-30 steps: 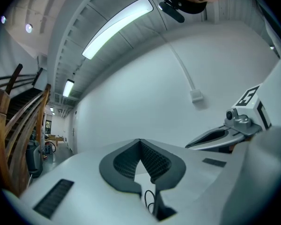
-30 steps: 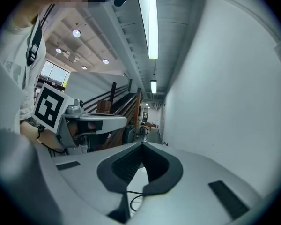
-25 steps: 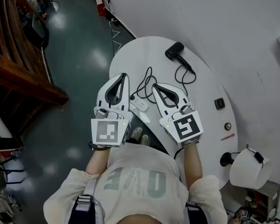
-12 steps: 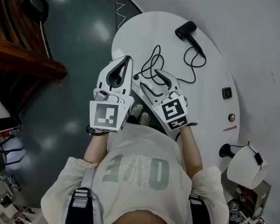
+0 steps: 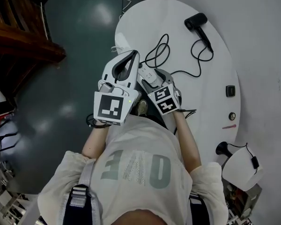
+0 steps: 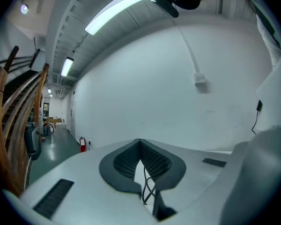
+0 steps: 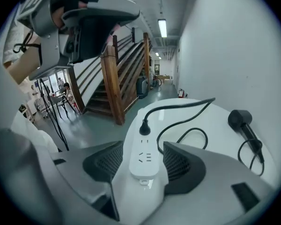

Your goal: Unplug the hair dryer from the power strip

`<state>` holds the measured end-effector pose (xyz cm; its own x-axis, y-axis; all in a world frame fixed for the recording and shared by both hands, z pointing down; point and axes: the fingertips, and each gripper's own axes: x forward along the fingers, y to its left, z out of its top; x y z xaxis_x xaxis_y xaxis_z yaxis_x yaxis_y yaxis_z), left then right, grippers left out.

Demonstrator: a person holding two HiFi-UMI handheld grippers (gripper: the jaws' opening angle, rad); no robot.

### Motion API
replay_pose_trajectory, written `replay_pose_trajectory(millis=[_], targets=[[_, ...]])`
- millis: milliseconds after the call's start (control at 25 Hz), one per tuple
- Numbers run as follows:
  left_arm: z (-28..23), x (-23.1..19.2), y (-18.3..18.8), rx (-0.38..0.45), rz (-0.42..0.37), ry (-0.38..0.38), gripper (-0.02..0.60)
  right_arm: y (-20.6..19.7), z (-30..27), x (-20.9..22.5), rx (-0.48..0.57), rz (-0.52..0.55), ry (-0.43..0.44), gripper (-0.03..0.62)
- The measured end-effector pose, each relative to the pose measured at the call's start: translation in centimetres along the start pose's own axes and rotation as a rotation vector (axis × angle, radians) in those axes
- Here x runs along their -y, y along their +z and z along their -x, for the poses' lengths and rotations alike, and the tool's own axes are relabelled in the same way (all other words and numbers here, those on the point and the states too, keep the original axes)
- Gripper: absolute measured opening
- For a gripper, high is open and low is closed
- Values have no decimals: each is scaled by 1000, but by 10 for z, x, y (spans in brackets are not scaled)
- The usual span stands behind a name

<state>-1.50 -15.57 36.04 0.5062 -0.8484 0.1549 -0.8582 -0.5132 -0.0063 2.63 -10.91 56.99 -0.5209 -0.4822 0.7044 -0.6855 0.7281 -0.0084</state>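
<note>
The black hair dryer lies at the far end of the white oval table. Its black cord loops back to a black plug seated in the white power strip. My right gripper has just opened, and its jaws flank the strip's near end, close to its sides without squeezing. My left gripper is shut and empty, hovering just left of the strip above the table's edge.
A small black square box, a round knob and a red pen lie at the table's right side. A white lamp stands at lower right. A wooden staircase rises left, across dark floor.
My right gripper opened and dropped steeply onto the power strip's near end. The left gripper sank a little and stayed shut. The head view shifted, so the table sits higher in frame.
</note>
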Motion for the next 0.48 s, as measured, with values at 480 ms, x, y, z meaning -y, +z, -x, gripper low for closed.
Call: replay_pose_trajectory(millis=[480], targets=[[11, -11, -18, -34, 22, 33, 6, -27, -36, 0, -161, 90, -26, 264]])
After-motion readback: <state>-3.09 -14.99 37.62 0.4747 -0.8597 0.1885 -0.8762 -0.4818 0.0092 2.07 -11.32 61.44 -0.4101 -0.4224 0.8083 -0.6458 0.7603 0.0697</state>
